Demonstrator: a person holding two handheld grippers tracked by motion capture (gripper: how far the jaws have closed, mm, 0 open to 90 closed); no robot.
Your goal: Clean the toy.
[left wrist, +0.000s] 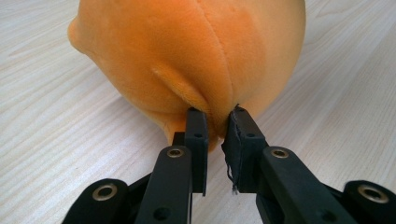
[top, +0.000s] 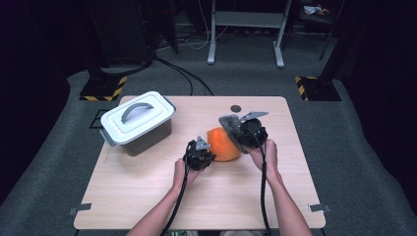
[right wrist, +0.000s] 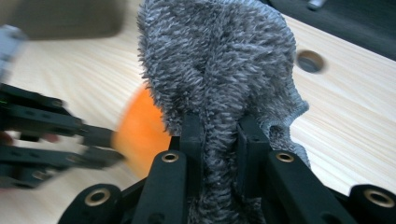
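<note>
An orange plush ball [top: 223, 143] lies on the wooden table [top: 147, 187] near its middle. My left gripper [top: 205, 153] is at its left side, shut on a fold of the orange plush [left wrist: 196, 70], which bulges between the two pads. My right gripper [top: 235, 133] is above and to the right of the ball, shut on a grey fuzzy cloth [right wrist: 219, 70] that stands up between its jaws. In the high view the grey cloth [top: 229, 127] hangs over the ball's right side. The right gripper view also shows the orange ball [right wrist: 140, 130] and the left gripper [right wrist: 113, 147] beside it, blurred.
A white lidded box [top: 137, 122] with a grey handle stands at the table's back left. A small round hole [top: 236, 108] sits near the back edge. Floor cables and stand legs lie beyond the table.
</note>
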